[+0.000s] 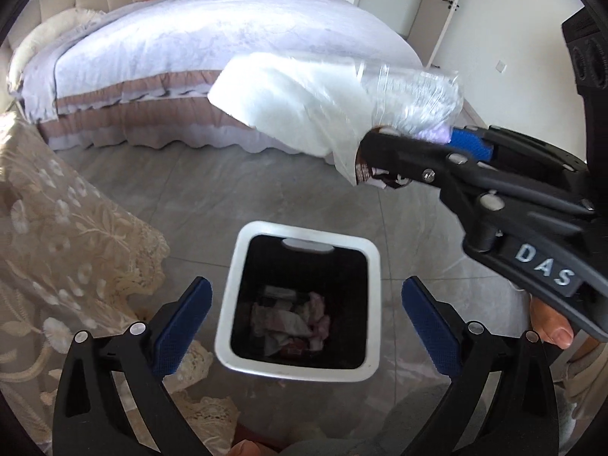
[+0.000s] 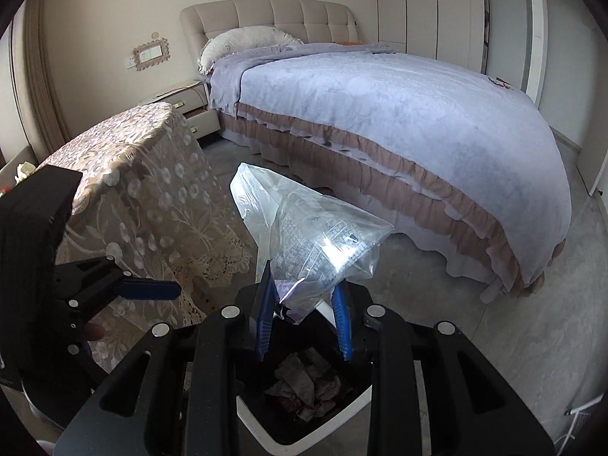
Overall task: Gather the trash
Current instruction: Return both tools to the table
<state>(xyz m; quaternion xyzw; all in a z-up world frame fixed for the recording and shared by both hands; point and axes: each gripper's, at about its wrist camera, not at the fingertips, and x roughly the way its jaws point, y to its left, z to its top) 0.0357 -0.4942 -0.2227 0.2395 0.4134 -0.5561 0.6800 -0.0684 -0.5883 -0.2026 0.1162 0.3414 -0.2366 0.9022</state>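
Left wrist view: left gripper (image 1: pixel 306 323) has its jaws spread wide w/ nothing between them, sitting directly above the trash bin (image 1: pixel 243 266), which stands on the grey tiled floor (image 1: pixel 152 190). Crumpled paper trash (image 1: pixel 290 321) already lies at the bin's bottom. Right gripper (image 1: pixel 414 148) comes in from the right, jaws clamped on a clear plastic bag (image 1: pixel 304 102); the bag sticks out toward the bed (image 1: pixel 190 38), beyond the bin's far rim rather than over the opening.

Right wrist view: right gripper (image 2: pixel 304 304) pinches the bag (image 2: pixel 304 235) by its lower end, most of it standing up loose above the jaws. Bin (image 2: pixel 361 399) sits right below, wads of paper (image 2: pixel 307 380) visible inside.

Risks, as I judge it: bag is light & floppy, so if released now it could drift or catch on the rim & land on the floor instead of in the bin; it may also cling to the pads. Left gripper (image 2: pixel 148 290) hangs close by & could snag it.

Room: bedroom, lavender bedspread w/ brown ruffle, tufted headboard (image 2: pixel 266 15), wardrobe doors behind. Lace-covered surface (image 2: pixel 133 174) stands just beside the bin, its cloth hanging to the floor.
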